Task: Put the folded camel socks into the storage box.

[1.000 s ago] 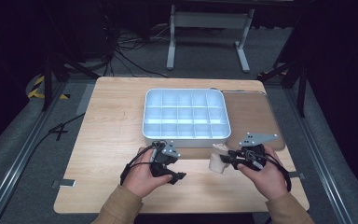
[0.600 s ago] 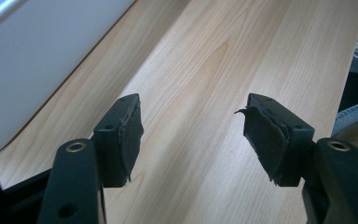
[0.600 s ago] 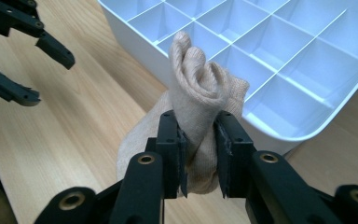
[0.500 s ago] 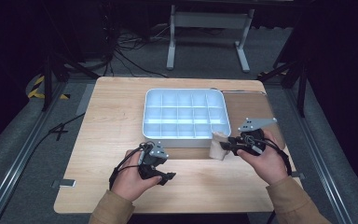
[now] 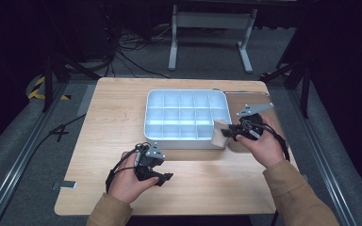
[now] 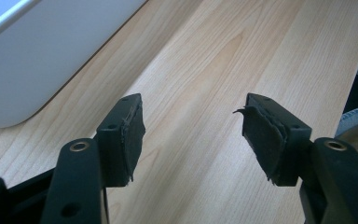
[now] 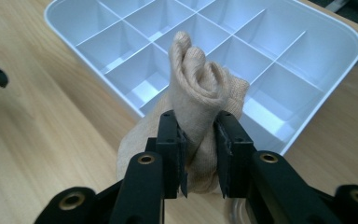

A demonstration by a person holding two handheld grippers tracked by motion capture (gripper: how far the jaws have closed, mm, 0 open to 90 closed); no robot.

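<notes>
Right tongs (image 7: 200, 154) clamp our beige sock (image 7: 200, 93) over the white tray (image 7: 307, 42); left tongs (image 6: 191, 135) gape; no labels readable.

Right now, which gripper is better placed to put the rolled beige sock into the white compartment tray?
Right. The right gripper is shut on the rolled beige sock at the white compartment tray's near right corner. The left gripper is open, empty, over bare table.

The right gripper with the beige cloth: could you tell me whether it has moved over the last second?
Yes. The right gripper has carried the rolled beige cloth away from the table's near edge, up to the white tray's near right corner.
</notes>
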